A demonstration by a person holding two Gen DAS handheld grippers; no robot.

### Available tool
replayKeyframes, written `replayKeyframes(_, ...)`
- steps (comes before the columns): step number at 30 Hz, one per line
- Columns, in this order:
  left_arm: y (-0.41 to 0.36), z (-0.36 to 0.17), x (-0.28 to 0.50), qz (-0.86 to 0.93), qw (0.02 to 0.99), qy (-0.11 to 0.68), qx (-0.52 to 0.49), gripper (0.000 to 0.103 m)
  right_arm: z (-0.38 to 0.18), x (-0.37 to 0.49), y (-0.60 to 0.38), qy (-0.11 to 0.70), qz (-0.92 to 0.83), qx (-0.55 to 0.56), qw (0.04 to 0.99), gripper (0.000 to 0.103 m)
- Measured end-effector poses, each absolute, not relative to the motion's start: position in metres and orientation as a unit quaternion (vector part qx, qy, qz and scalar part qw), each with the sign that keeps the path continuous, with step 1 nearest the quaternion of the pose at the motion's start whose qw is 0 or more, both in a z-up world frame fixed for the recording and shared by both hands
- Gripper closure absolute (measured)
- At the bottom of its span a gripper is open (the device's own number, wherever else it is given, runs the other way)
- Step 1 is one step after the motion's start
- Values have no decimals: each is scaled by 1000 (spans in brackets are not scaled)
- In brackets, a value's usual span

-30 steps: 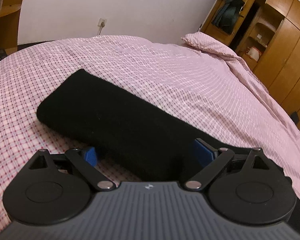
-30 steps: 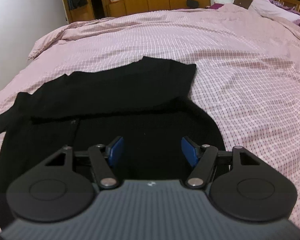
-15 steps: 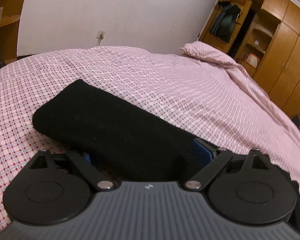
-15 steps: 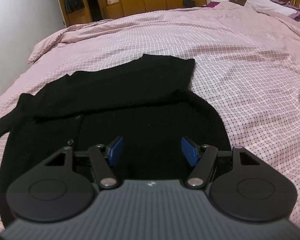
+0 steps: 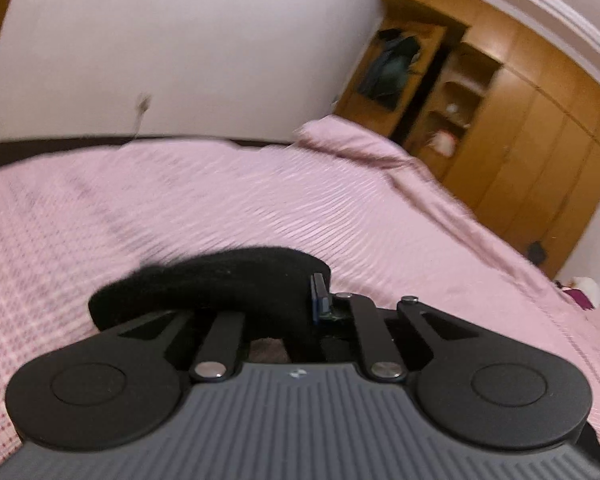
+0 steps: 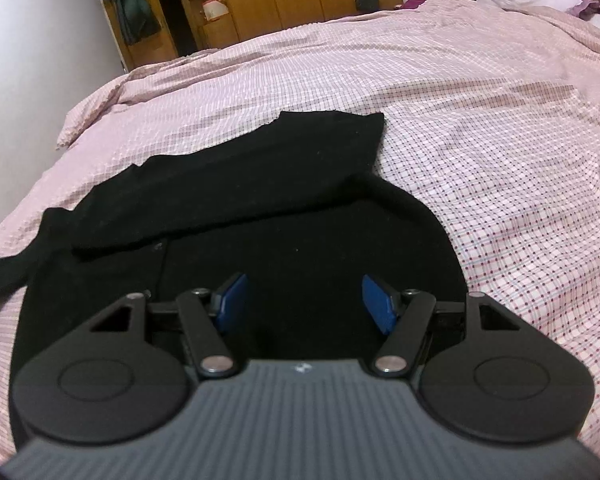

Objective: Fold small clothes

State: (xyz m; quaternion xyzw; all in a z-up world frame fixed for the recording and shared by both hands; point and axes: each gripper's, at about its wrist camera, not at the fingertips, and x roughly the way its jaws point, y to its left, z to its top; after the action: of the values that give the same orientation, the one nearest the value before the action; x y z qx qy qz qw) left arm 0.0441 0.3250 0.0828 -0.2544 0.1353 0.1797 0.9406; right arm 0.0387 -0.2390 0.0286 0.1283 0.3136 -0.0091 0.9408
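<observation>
- The left tool (image 5: 300, 300) had just been closing and was now pinching a bunched fold of the black garment (image 6: 260, 216) — cloth humped up between and just ahead of its pads, clear of the pink checked bed (image 5: 260, 208) below.
- The right tool (image 6: 304, 300) stood spread, its blue pads (image 6: 230, 298) apart over the garment's body, with nothing pressed between them.
- The garment lay flat on the bed directly under and ahead of the right tool, one sleeve folded across its far side, the other trailing off to the tool's left.
- Step in hand, as I judged it: the left sleeve was gripped for folding inward — an early stage.
- The next move would call for carrying that sleeve across the body and laying it smooth.
- Containers: only the open wardrobe shelves (image 6: 216, 12) well beyond both tools; their contents were too small to tell.
</observation>
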Motion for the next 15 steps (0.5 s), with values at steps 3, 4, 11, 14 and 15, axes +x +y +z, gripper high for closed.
replayKeyframes(3,308,105,47,148,951,118,-243,91,30,36,-241,308,-7,134,942,37)
replayKeyframes(4,302,112,48,137,955,113,-239,91,30,35,-242,306,-7,135,942,37)
replayKeyframes(11,231,155,66,53,973,97,-202,91,30,29,-249,296,-11,150,943,37)
replayKeyframes(14,197,164,76,20,976,102,-193,91,30,27,-252,293,-12,156,943,37)
replayKeyframes(15,186,166,80,8,976,104,-192,90,30,26,-254,292,-13,158,943,37)
